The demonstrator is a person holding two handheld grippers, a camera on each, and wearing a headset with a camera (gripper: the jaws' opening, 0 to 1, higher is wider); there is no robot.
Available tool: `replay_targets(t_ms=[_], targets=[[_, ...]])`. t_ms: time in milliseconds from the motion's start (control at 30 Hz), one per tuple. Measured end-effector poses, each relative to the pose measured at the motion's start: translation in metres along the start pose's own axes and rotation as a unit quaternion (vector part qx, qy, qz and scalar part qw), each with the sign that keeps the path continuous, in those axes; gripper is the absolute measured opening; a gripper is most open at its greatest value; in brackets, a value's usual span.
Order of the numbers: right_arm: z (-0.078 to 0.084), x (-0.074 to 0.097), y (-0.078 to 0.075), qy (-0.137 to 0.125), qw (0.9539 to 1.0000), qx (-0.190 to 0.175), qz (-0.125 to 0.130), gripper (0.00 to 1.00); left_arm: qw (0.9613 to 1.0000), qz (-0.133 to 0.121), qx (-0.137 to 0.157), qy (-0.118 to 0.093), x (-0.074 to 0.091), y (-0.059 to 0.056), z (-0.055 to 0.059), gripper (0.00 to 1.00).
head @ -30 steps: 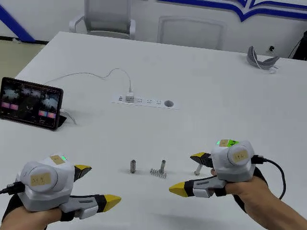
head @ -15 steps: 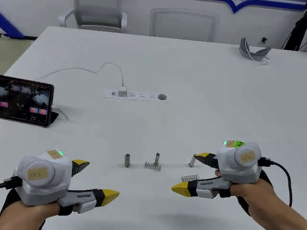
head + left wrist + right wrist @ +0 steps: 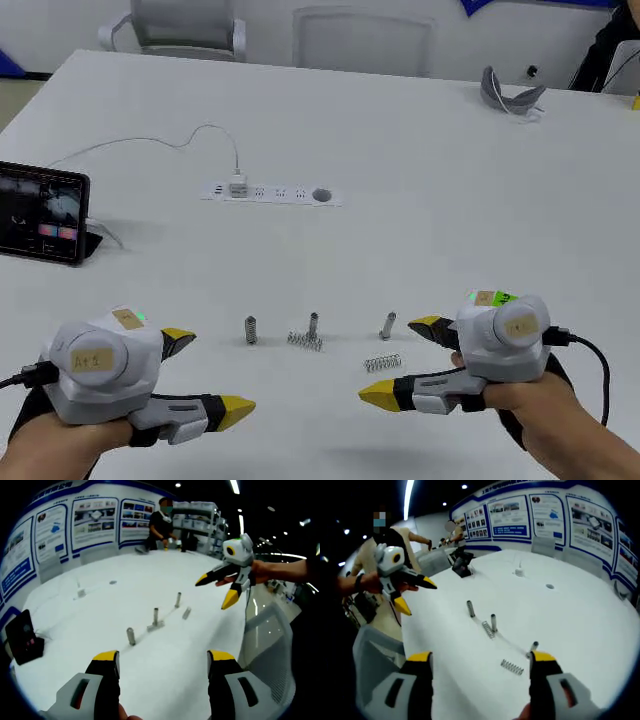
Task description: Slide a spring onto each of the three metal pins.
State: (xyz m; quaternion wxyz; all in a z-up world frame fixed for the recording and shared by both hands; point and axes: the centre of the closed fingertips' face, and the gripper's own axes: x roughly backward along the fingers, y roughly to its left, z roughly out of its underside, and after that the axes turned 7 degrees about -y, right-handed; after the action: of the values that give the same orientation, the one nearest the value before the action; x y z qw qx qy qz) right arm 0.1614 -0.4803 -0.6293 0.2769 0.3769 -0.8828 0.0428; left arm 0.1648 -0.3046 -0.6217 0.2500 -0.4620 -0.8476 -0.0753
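Exhibition hall; wall display boards [image 3: 95,522]

White table [image 3: 430,230], seemingly grey pins [image 3: 387,324]

A white table [image 3: 420,150] fronts grey chairs [image 3: 170,25] and a poster-lined wall [image 3: 555,520].

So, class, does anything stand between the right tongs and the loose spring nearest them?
Nothing visible does. The loose spring lies flat just ahead of the open right tongs, with bare table around it. The nearest pin stands beyond it.
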Motion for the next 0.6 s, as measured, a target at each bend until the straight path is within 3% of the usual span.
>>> replay_targets(t_ms=[400,600], targets=[[0.007,0.011,0.0,0.0,1.0,-0.006,0.004,0.82,0.9989,0.032,-0.031,0.015,-0.022,-0.012,-0.007,0.73],[0.01,0.016,-0.001,-0.001,0.9999,-0.01,0.008,0.82,0.9969,0.043,-0.061,0.026,-0.03,-0.015,-0.012,0.73]])
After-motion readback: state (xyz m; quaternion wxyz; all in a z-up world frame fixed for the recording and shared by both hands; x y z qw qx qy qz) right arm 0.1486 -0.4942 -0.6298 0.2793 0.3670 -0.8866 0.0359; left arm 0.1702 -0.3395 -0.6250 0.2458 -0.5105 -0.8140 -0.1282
